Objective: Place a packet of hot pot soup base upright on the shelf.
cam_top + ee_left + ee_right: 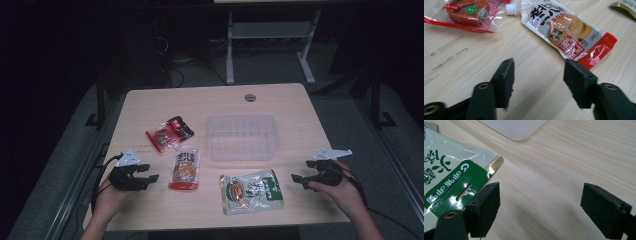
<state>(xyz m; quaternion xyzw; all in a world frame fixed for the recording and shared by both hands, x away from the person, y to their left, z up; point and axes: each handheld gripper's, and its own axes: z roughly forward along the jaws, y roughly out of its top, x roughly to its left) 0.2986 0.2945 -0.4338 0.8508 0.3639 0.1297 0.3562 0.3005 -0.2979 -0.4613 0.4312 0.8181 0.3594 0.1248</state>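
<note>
Lying flat near desk centre: clear plastic tray, long axis parallel to the near edge. Left of it, red snack packet, angled. Toward the near edge, spouted pouch, "80%" and "20%" legible, white cap pointing away; green-and-white bag, script unreadable. Left hand-held gripper and right hand-held gripper: jaws apart, holding nothing, at either near corner.

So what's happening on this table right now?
A person holds the left gripper and right gripper low over the table, both open and holding nothing. A red snack packet, a spouted sauce pouch and a green-and-white packet lie beside the clear plastic container, which looks empty.
</note>
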